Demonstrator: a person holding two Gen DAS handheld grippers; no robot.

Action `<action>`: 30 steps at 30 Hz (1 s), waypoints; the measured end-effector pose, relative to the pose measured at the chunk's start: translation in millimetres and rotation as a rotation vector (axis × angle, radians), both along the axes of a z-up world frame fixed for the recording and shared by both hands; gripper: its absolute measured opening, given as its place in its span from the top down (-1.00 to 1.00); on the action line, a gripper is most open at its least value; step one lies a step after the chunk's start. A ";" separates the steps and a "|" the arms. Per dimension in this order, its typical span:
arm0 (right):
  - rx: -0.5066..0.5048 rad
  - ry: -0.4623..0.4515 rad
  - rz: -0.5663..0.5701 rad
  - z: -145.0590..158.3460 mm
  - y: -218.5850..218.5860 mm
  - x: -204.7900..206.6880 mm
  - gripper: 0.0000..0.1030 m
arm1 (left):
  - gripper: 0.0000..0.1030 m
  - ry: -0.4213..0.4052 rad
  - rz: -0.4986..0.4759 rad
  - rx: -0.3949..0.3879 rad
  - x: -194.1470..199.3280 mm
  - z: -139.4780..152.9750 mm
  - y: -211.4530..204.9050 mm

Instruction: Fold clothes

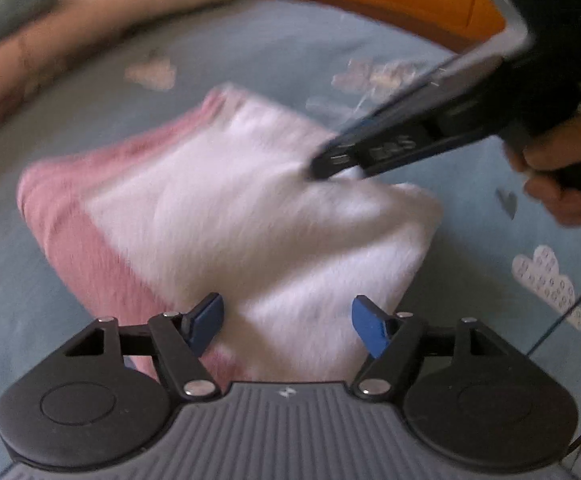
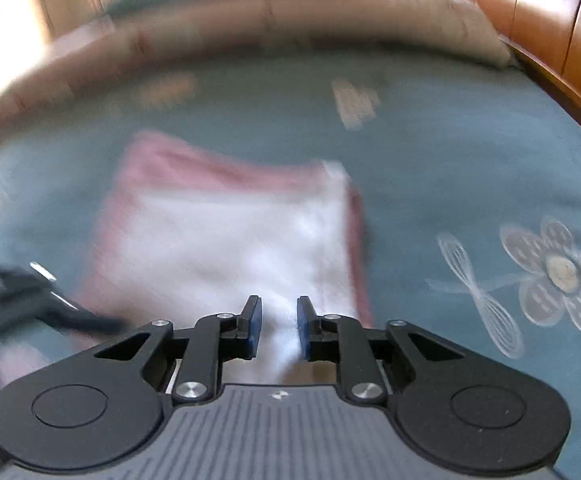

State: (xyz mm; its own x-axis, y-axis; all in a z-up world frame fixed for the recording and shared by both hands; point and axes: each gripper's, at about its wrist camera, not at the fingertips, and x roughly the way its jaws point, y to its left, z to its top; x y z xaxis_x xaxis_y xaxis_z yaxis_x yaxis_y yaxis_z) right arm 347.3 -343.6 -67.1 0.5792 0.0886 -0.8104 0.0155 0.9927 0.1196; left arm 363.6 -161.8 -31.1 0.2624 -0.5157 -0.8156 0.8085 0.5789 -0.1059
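Observation:
A folded fluffy garment (image 1: 230,208), white with pink edges, lies on the blue bedsheet (image 1: 270,52). My left gripper (image 1: 289,322) is open, its blue pads wide apart over the garment's near edge and holding nothing. My right gripper (image 1: 322,166) comes in from the right with its tips on the garment's far right corner. In the right wrist view the right gripper (image 2: 278,328) is shut on a white fold of the garment (image 2: 226,240), which runs back between the fingers. The left gripper (image 2: 30,300) is a dark blur at the left edge. Both views are motion-blurred.
A person's hand (image 1: 550,176) grips the right tool's handle. Beige pillows (image 2: 290,24) line the far side of the bed, with an orange-brown wooden headboard (image 2: 530,20) at the right. The sheet has cloud and flower prints (image 2: 558,276).

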 end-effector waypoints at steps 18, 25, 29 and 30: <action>0.086 -0.058 0.048 29.8 24.2 38.0 0.87 | -0.46 -0.006 0.069 -0.030 58.8 -37.4 26.2; 0.073 -0.034 0.111 37.0 39.2 52.2 0.87 | -0.49 0.022 -0.004 -0.113 28.7 -14.5 41.4; 0.066 -0.028 0.198 42.7 61.8 73.2 0.87 | -0.48 0.065 0.005 -0.100 29.9 -31.0 39.7; 0.060 -0.022 0.223 42.5 69.0 78.5 0.87 | -0.48 0.085 0.021 -0.118 35.2 -32.9 41.5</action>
State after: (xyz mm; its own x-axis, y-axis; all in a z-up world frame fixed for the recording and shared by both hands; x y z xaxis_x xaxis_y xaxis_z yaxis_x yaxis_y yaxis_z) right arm 425.8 -274.7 -24.6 0.5573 0.2646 -0.7870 -0.2072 0.9622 0.1767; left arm 398.8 -120.3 -64.0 0.2061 -0.6049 -0.7691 0.7817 0.5747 -0.2425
